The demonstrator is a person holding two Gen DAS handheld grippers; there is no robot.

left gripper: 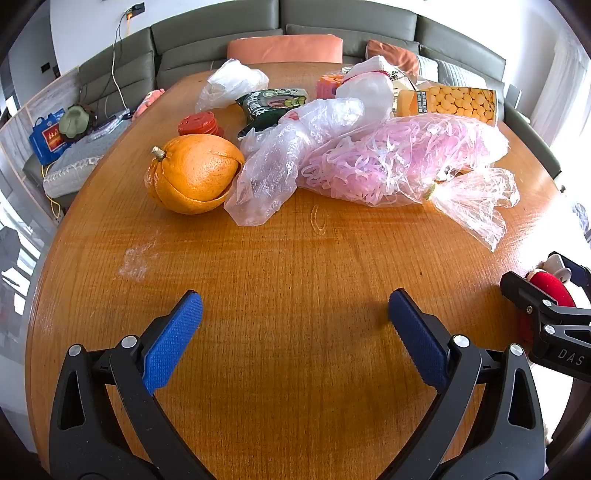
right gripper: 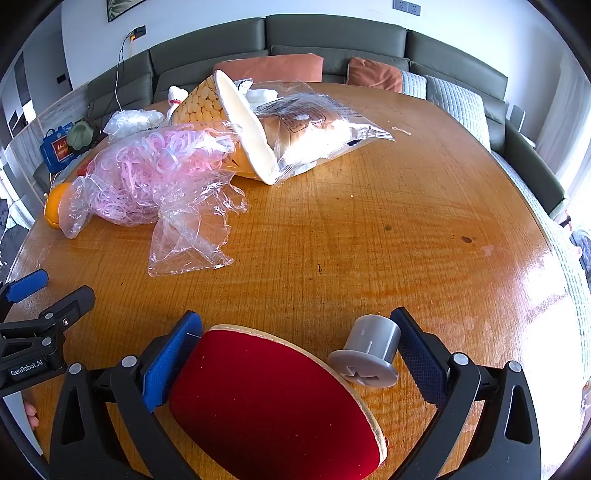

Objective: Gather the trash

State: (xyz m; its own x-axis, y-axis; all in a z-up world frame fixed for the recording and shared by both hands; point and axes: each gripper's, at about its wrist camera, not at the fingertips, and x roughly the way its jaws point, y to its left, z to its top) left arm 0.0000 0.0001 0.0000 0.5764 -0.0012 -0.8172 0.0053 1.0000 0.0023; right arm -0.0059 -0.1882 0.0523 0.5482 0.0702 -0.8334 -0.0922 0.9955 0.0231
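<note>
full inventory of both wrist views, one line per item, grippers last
table: 1, orange-brown wood, under everything
orange peel: 1, orange, left of pile
clear bag: 1, crumpled, right of the peel, touching it
bag of pink bands: 1, clear and pink, centre right
red discs: small stack, behind the peel
green snack packet: 1, dark green, mid pile
white bag: 1, far left of the pile
yellow box: 1, far right
red pad: 1, between right fingers
grey plug: 1, by right gripper's right finger
sofa: grey-green, behind table
left gripper: open, empty
right gripper: open wide, around pad and plug
</note>
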